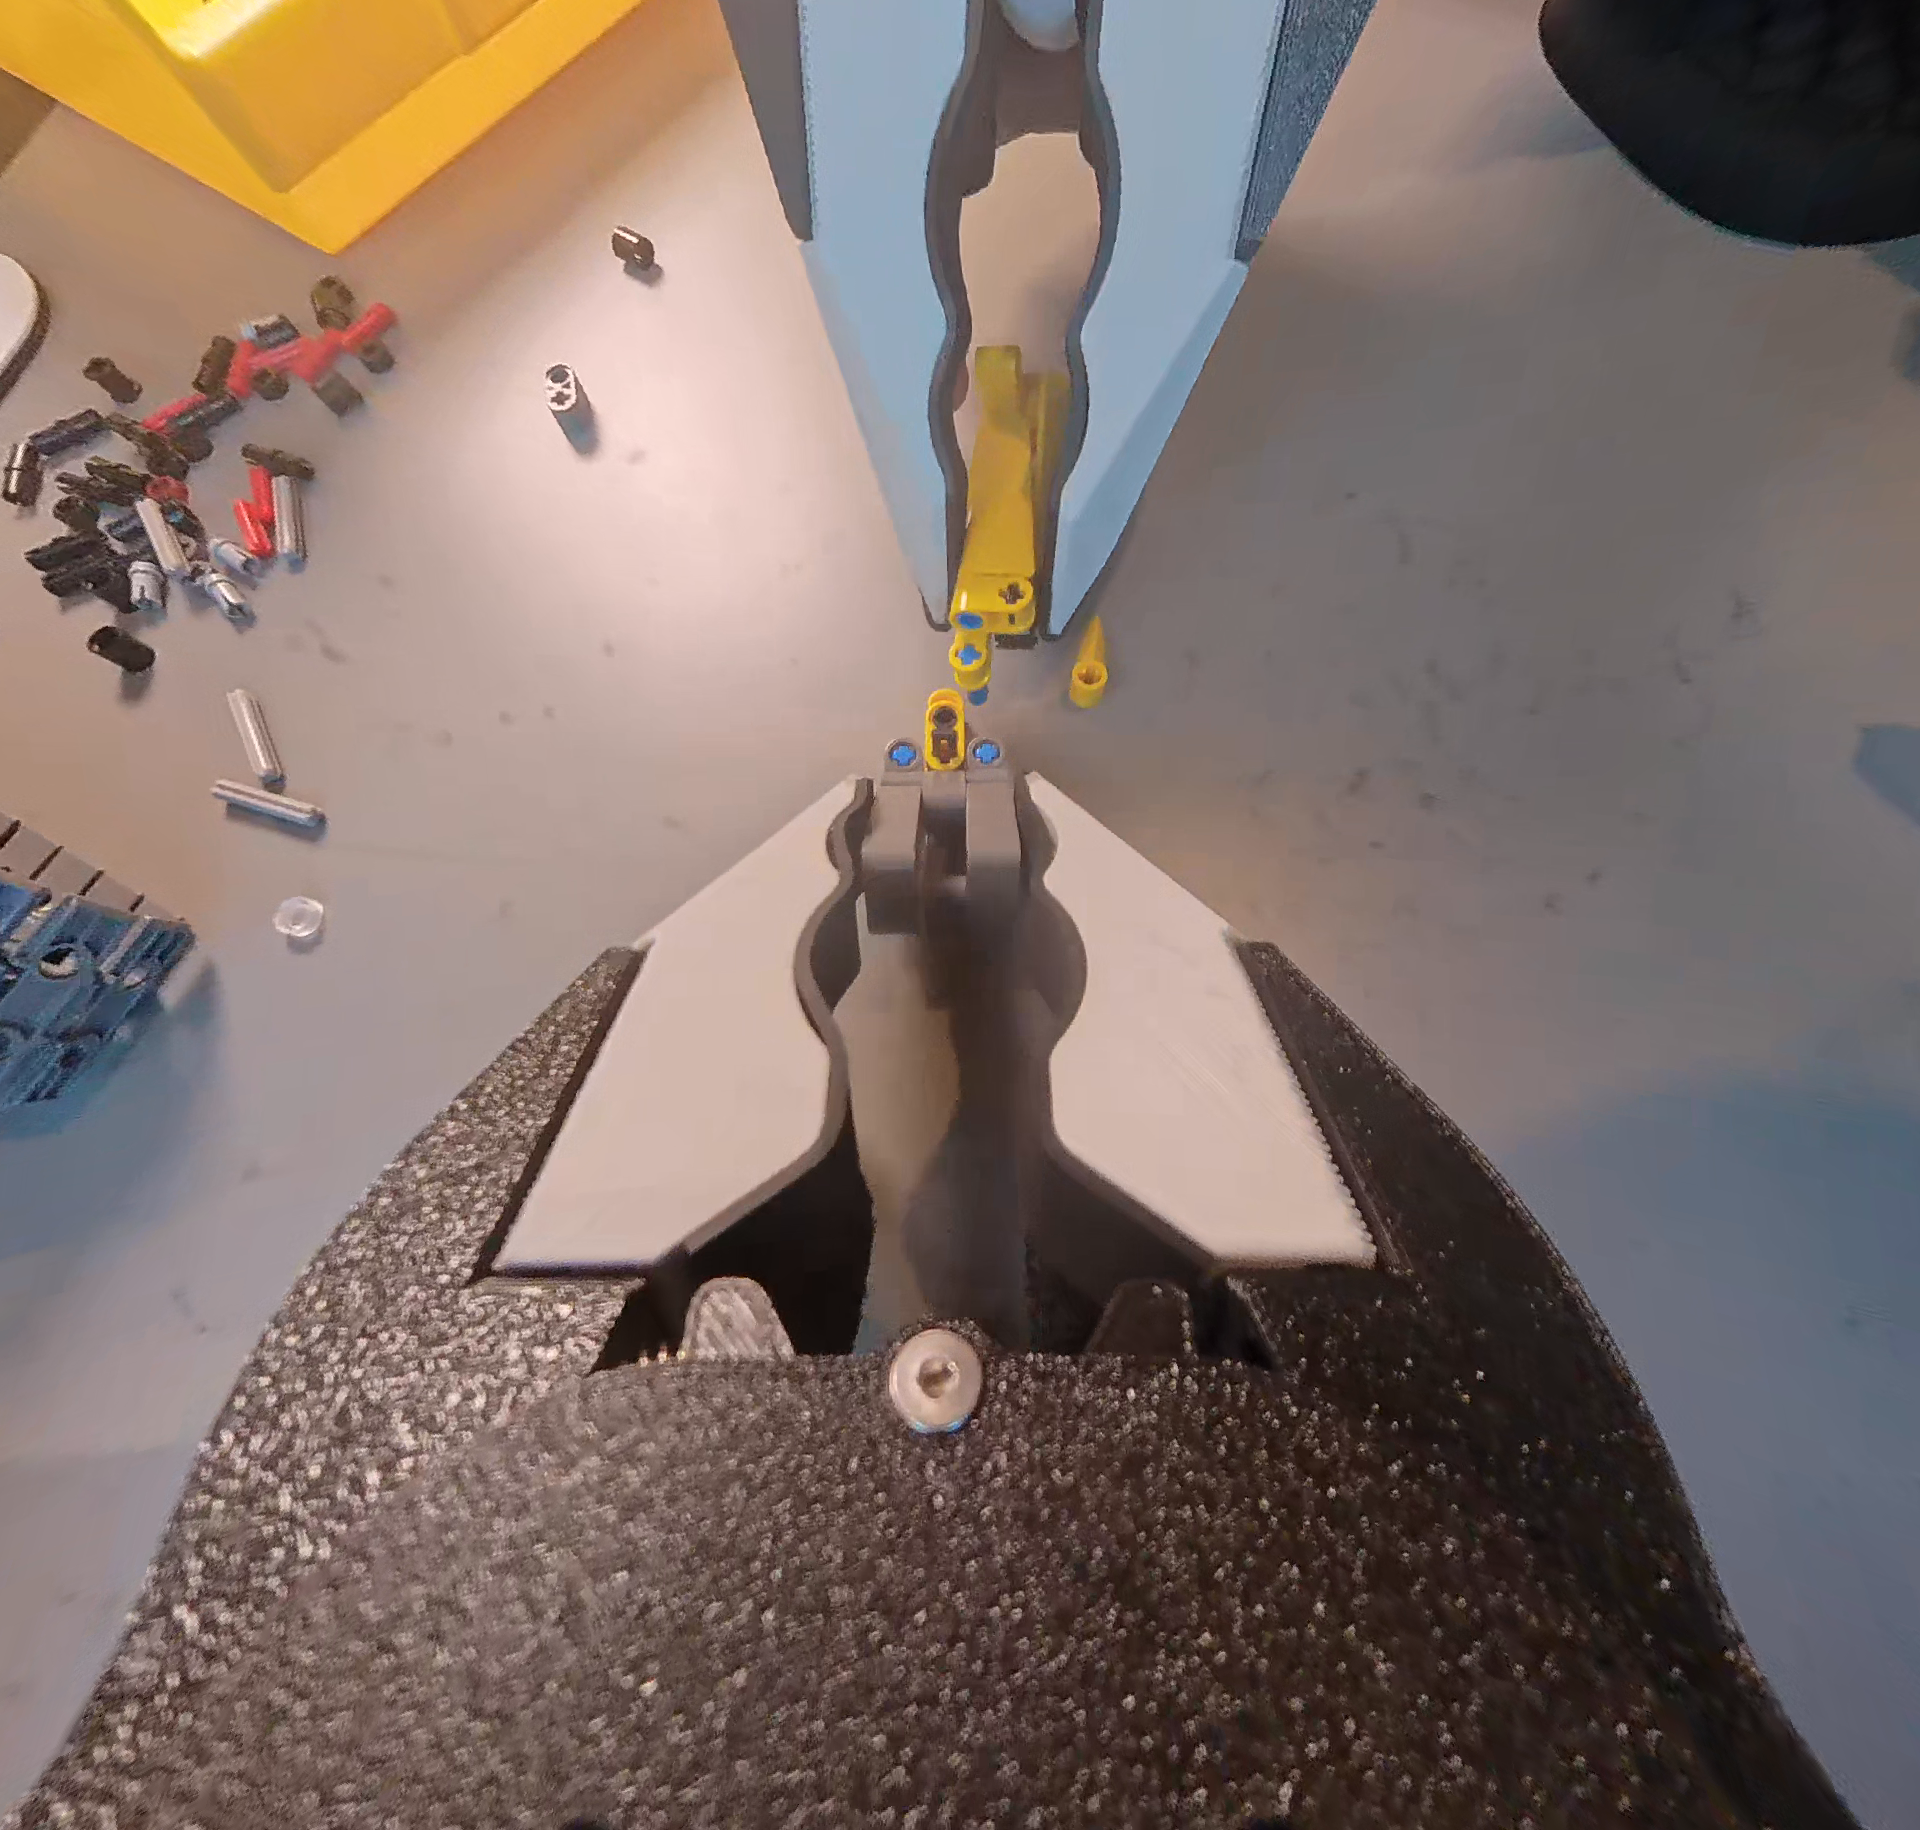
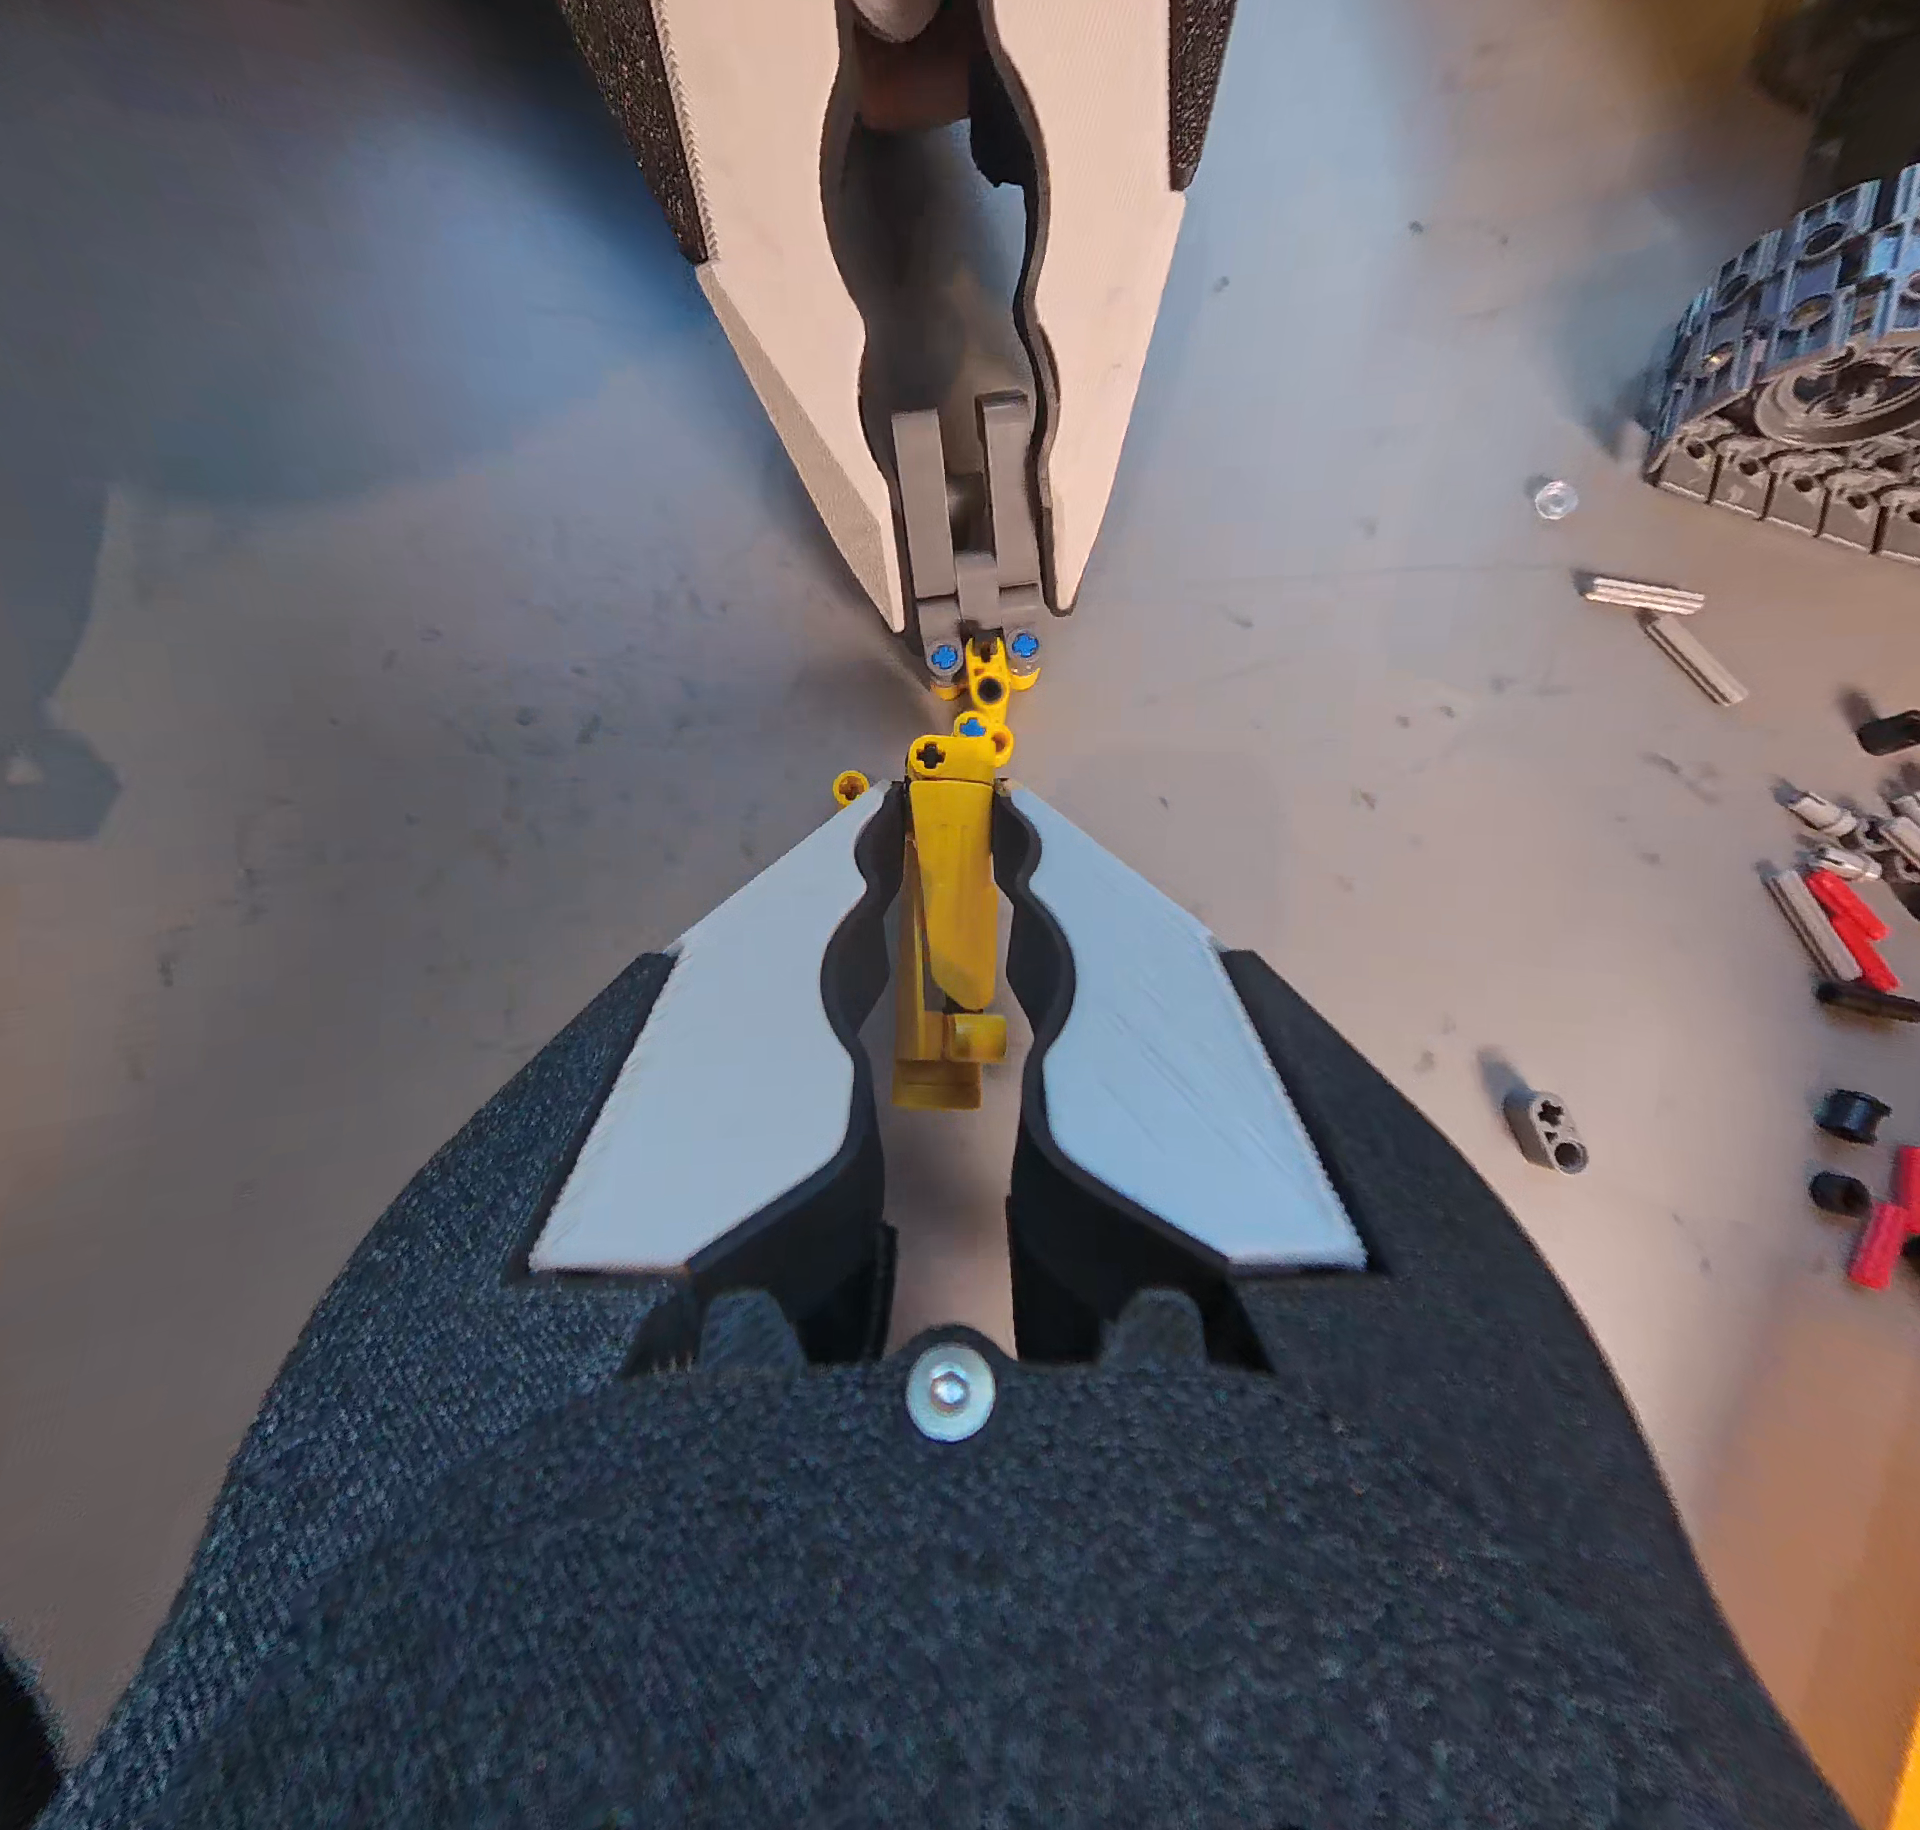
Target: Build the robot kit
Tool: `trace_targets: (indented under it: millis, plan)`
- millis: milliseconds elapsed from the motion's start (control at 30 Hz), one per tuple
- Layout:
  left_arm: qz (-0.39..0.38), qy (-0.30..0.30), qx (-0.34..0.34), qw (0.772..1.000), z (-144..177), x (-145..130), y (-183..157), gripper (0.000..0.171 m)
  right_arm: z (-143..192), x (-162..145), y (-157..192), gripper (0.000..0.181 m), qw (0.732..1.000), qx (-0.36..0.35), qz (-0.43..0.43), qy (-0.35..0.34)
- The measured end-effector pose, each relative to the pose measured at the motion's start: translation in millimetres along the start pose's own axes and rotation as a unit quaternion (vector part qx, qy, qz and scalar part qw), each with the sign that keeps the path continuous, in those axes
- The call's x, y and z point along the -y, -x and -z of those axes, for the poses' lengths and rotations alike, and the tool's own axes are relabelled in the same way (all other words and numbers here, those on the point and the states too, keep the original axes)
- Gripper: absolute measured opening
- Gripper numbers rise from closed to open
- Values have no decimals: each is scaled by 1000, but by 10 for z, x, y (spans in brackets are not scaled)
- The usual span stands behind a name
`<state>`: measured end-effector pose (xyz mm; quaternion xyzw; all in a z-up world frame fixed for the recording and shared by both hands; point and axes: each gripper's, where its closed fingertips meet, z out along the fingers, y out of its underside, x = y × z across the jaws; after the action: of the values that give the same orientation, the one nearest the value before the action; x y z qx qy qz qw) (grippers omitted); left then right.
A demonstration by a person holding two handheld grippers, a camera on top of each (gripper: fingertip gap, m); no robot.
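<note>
our left gripper [image 1: 943, 793] is clamped on a grey piece [image 1: 940, 835] and our right gripper [image 2: 948, 793] on a yellow piece [image 2: 951, 907], tips nearly touching above the table [image 1: 1455, 741], loose parts [image 1: 156, 492] off aside.

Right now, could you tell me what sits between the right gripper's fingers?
The right gripper is shut on a yellow brick assembly, its pinned end poking out. The fingers cover its sides.
</note>
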<state>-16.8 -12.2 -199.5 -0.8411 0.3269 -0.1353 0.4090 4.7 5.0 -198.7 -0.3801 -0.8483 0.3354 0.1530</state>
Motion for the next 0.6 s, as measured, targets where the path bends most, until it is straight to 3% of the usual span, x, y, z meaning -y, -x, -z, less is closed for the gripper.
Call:
trace_targets:
  millis: [600]
  plan:
    - [-7, 8, -33, 999, -32, -3, -66, 25, -7, -53, 13, 16, 1000, 5, 8, 16]
